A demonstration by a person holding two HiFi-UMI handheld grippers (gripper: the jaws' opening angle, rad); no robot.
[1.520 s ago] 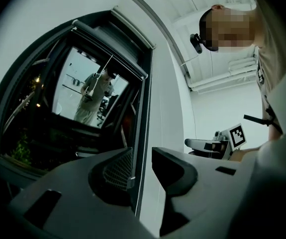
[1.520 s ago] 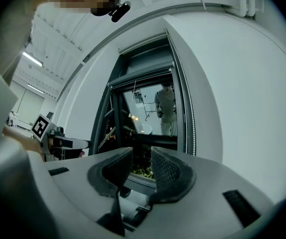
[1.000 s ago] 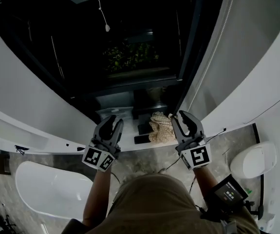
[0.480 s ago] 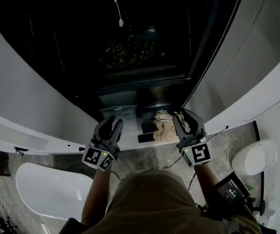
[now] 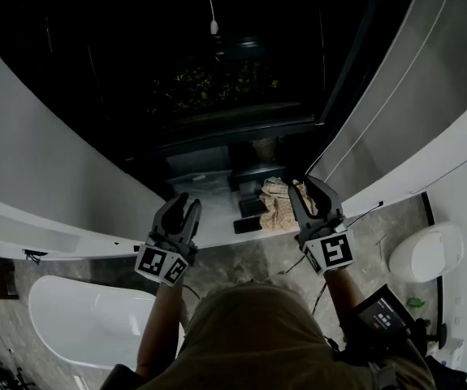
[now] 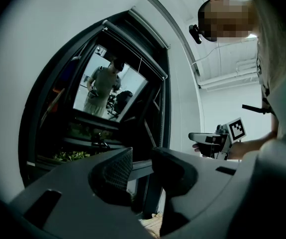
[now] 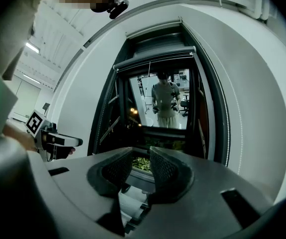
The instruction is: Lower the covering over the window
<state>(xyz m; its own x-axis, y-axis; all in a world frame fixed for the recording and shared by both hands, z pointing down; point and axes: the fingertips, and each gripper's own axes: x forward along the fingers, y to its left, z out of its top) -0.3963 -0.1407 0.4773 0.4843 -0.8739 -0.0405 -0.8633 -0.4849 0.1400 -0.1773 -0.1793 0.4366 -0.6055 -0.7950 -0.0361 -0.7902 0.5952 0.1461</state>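
Since the earlier frames my two grippers have shifted along the sill (image 5: 217, 227), and the pull cord (image 5: 211, 6) now sits further right at top centre. My left gripper (image 5: 186, 202) and right gripper (image 5: 308, 188): jaws partly apart, nothing between them, both aimed at the window (image 7: 157, 98). I find the covering (image 7: 155, 58) rolled up at the window's top, long axis horizontal across the frame, cord hanging straight down. Square coded markers (image 5: 336, 250) face upward.

The head view looks steeply down from above onto the left gripper (image 5: 187, 203), the right gripper (image 5: 309, 192) and the window (image 5: 217, 80). Each gripper view looks level along its own fingers (image 6: 115, 171), near the window, which all three views share.
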